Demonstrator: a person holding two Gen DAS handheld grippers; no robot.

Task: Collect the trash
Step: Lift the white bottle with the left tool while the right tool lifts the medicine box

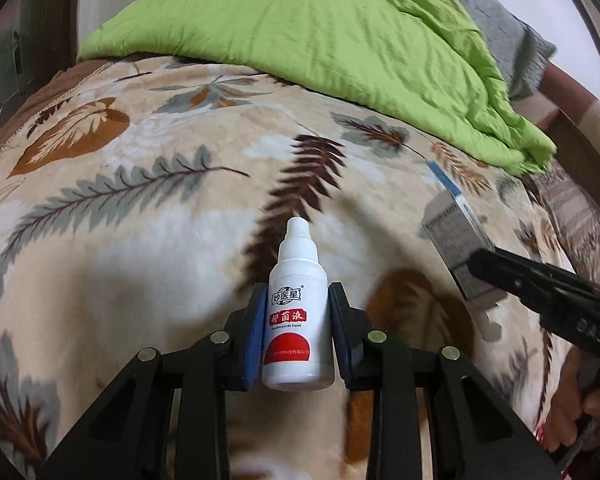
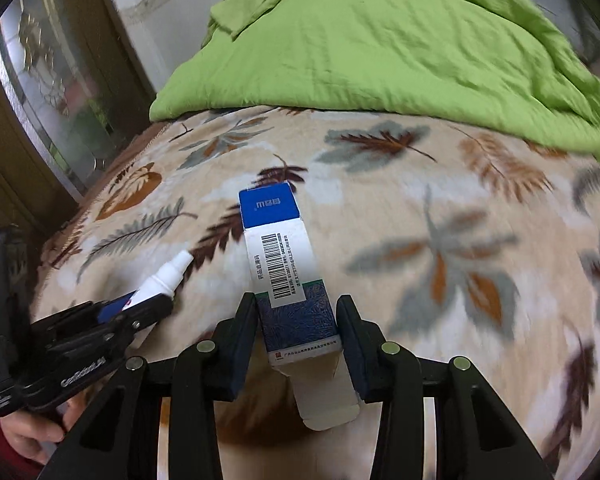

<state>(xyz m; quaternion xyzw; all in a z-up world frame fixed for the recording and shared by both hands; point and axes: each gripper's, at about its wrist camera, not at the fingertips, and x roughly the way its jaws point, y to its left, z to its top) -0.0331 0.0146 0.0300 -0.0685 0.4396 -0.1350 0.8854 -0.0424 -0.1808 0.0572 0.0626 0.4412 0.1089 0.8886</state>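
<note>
**Bottle and carton both off the blanket**

Trash first: the small white plastic dropper bottle [image 1: 298, 312] with a red label is pinched between the blue pads of my left gripper [image 1: 297, 334], cap pointing away from me, lifted above the leaf-patterned fleece blanket [image 1: 140, 200]. My left gripper is pressed tight on the bottle's sides.

My right gripper [image 2: 298, 344] has the blue-and-white cardboard medicine carton [image 2: 284, 264] between its fingers; the left pad touches the carton's side, while the right pad seems just beside it, so I cannot tell how firm that grip is. The carton's near flap hangs open below the fingers.

Both sit over the near part of the bed, bottle to the left of the carton. A crumpled lime-green quilt [image 2: 380, 40] lies along the blanket's far edge.
</note>
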